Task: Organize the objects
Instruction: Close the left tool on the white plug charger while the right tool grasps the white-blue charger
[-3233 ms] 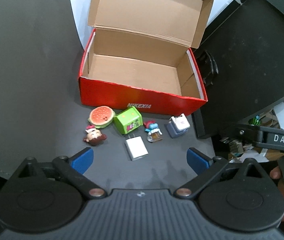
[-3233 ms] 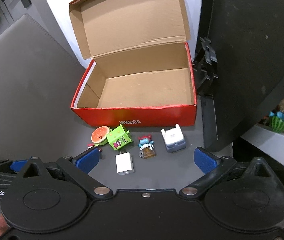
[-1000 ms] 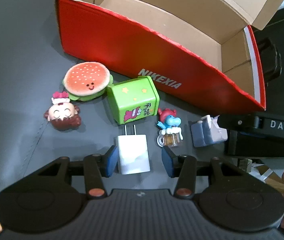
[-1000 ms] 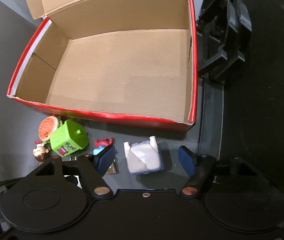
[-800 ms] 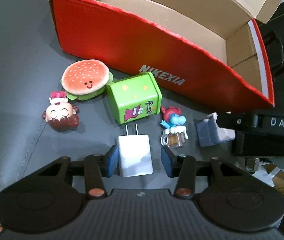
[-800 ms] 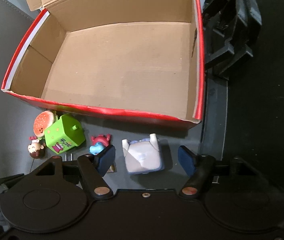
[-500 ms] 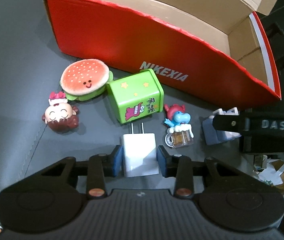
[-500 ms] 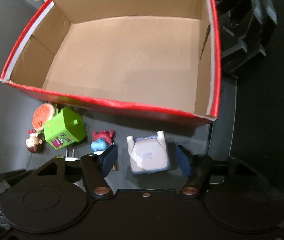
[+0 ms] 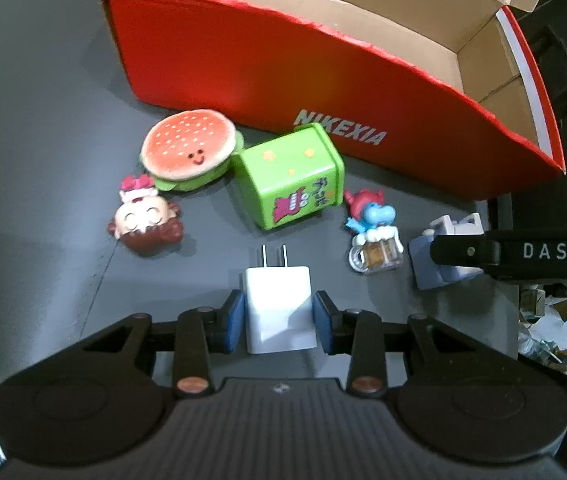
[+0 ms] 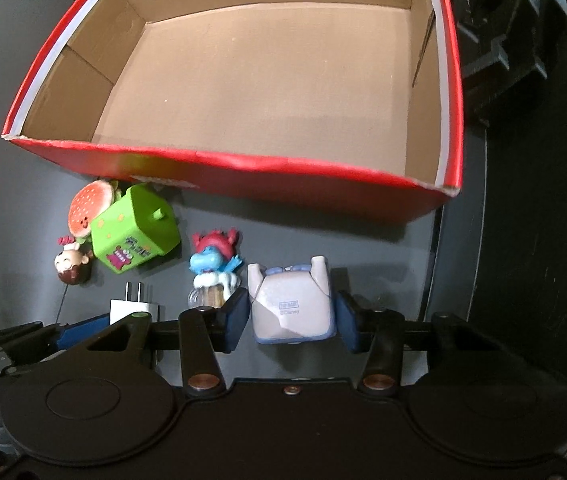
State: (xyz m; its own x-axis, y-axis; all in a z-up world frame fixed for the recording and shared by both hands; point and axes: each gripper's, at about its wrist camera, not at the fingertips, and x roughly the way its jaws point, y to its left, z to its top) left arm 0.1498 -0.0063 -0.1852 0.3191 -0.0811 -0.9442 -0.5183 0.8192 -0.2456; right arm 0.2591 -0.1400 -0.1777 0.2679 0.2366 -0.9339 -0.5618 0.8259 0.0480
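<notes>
Left hand-held gripper pinches the white charger on the worktop, in front of the red box. Right hand-held gripper clamps the pale blue cube toy, also just in front of the red box, beside the blue figurine.

The left gripper is low over the surface, its blue pads pressed on both sides of a white charger. The right gripper is low too, its pads touching or nearly touching a pale blue-white block.
</notes>
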